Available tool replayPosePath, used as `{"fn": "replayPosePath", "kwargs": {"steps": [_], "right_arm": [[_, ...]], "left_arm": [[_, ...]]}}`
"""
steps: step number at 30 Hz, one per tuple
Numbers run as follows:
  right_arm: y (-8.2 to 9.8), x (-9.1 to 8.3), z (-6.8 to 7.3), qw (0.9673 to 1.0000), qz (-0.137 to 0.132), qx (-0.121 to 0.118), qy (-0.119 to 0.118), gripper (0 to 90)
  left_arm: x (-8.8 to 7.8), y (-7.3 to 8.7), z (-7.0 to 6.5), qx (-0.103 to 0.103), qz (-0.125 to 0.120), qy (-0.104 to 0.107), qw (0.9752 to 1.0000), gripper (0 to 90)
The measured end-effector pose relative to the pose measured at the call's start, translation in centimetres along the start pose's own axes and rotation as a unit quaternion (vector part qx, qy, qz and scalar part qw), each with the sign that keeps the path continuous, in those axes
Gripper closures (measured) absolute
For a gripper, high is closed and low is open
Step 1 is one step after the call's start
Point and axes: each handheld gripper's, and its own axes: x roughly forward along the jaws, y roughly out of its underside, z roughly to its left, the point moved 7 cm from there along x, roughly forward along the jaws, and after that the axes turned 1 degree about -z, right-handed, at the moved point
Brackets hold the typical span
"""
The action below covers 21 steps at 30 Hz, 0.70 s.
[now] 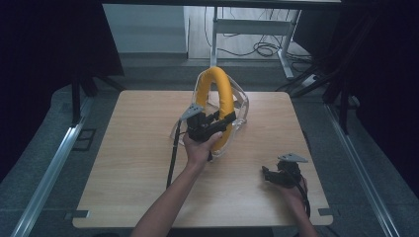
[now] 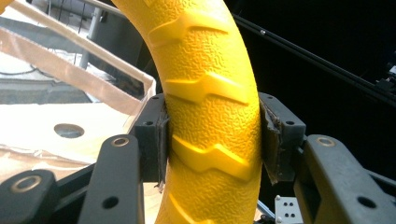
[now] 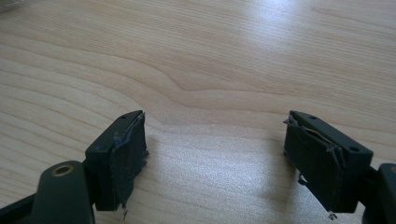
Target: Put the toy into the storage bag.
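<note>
Yellow rubbery plastic, curved into a thick ring (image 1: pixel 223 106), is standing upright near the middle of the wooden tabletop (image 1: pixel 123 163) in the high view, with a clear plastic bag (image 1: pixel 241 106) trimmed in pale tape draped around its far side. The left tongs (image 1: pixel 222 120) are clamping the ring's lower right stretch, the hand (image 1: pixel 198 148) reaching in from below. Whether the ring's foot is touching the wood or hanging just above it cannot be told from here. The right tongs (image 1: pixel 265 174) are resting well apart, near the right front corner.

Along the left gripper view, both black pads are pressing against the textured yellow ring (image 2: pixel 212 112), one on each flank, so the grip is looking firm. The bag (image 2: pixel 70 74) and its pale edging are lying off to the left behind the ring.

Down the right gripper view, the right tongs (image 3: pixel 215 154) are standing wide open with nothing between them, bare wood grain (image 3: pixel 196 60) beneath.

Judging by this, the step in hand is working the ring together with its bag, either out of it or into it; which one is not clear. The next move is probably calling for the idle right tongs to come across and pinch the bag's edge, holding the thin film steady while the left ones are guiding the ring.
</note>
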Motion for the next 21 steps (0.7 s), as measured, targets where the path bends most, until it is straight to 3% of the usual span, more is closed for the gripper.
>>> {"fn": "replayPosePath", "kwargs": {"steps": [21], "right_arm": [[0.0, 0.0, 0.0, 1.0000, 0.000, 0.001, 0.000, 21.4]], "left_arm": [[0.1, 0.5, 1.0, -0.018, 0.006, -0.010, 0.9998, 49.9]]}}
